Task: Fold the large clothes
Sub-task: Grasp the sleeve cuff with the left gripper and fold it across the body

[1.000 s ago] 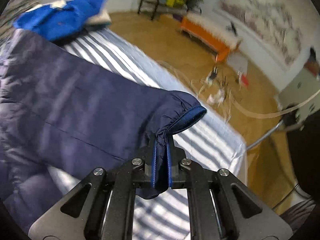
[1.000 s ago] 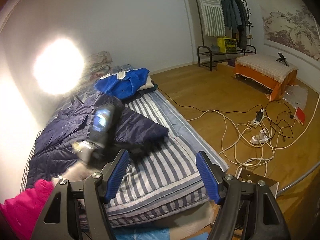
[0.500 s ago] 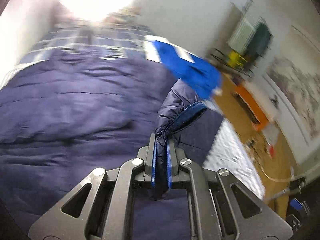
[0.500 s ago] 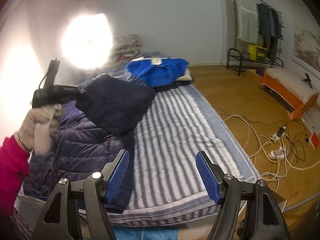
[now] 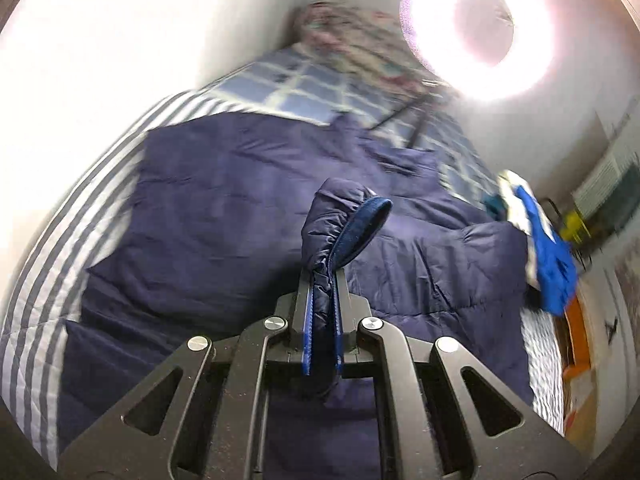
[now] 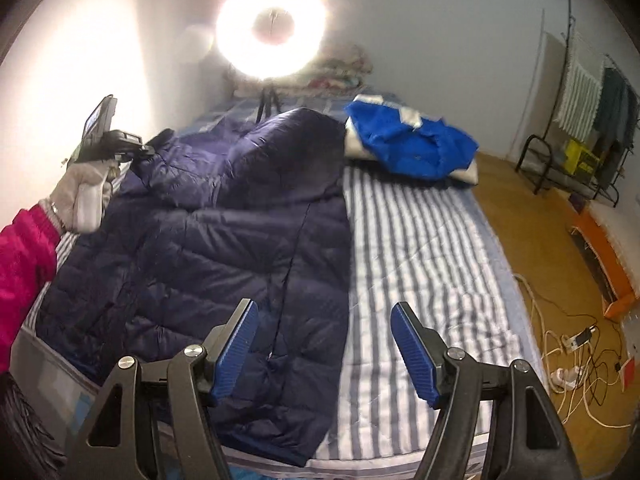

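Navy puffer jacket (image 6: pixel 224 216) lies on the bed (image 6: pixel 420 248); left hand-held gripper (image 5: pixel 322 304) pinches its sleeve cuff (image 5: pixel 352 228) tight, right hand-held gripper (image 6: pixel 324 344) gapes wide, empty.

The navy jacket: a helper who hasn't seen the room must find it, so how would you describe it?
Look at the striped mattress on the floor, below the ring light. The navy jacket lies spread over its left half, its sleeve cuff clamped in the left gripper. Unlike the bright blue garment bundled at the far end, it is dark, quilted and puffy.
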